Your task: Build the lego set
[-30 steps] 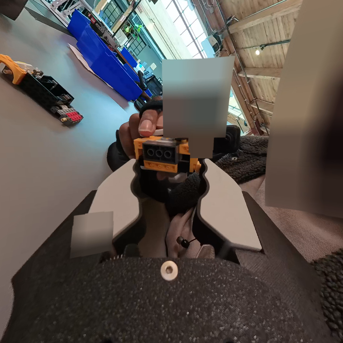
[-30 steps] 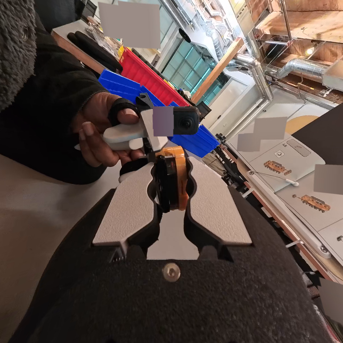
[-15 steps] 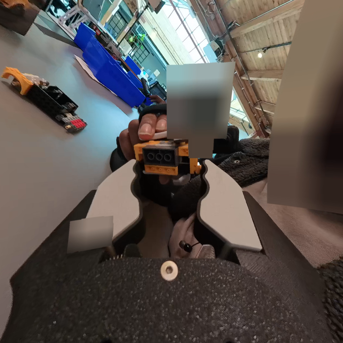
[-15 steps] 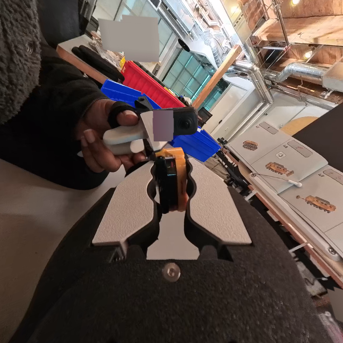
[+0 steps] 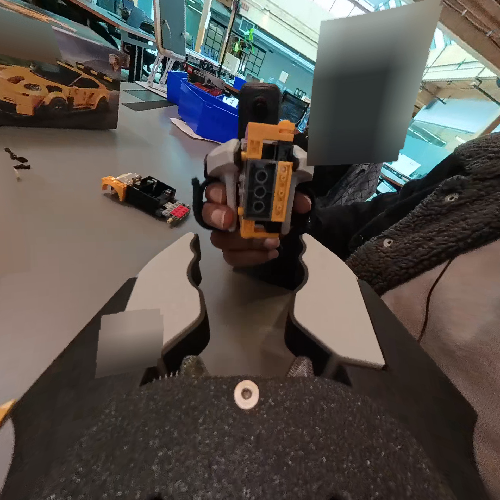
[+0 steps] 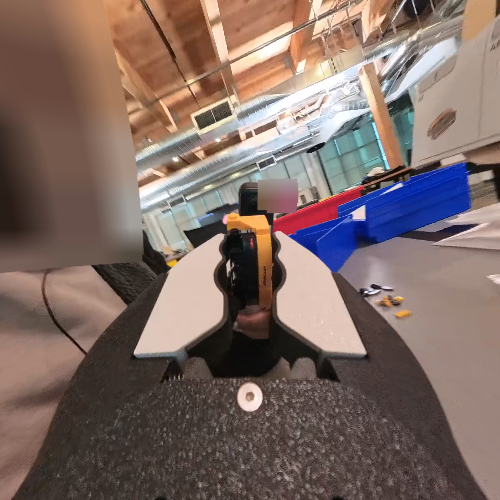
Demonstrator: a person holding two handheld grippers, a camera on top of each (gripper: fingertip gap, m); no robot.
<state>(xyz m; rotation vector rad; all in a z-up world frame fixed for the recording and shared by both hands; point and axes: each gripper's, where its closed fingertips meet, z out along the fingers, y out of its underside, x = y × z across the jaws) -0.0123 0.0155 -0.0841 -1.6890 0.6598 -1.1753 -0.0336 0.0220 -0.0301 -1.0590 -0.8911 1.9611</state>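
My right gripper [image 6: 249, 267] is shut on a yellow and black lego car section [image 6: 250, 263], held edge-on in the air. The same section [image 5: 263, 184] shows in the left wrist view, clamped between the right gripper's white fingers [image 5: 224, 173], underside with three round holes facing me. My left gripper [image 5: 249, 254] is open and empty, just below and short of that section. A partly built black car chassis [image 5: 147, 194] with a yellow arch and red plate lies on the grey table [image 5: 67, 243] to the left.
The lego box [image 5: 56, 92] with a yellow car picture stands at the far left. Blue bins [image 5: 203, 108] sit at the back and show in the right wrist view [image 6: 392, 216], beside a red bin [image 6: 311, 213]. Small loose pieces [image 6: 387, 300] and papers [image 6: 476, 238] lie on the table. Spacing between my two grippers at the tips: around 5 cm.
Both grippers have swung round to level views. The held section has turned from lying crosswise to standing on end in the left view. The left gripper stays open, the right stays shut.
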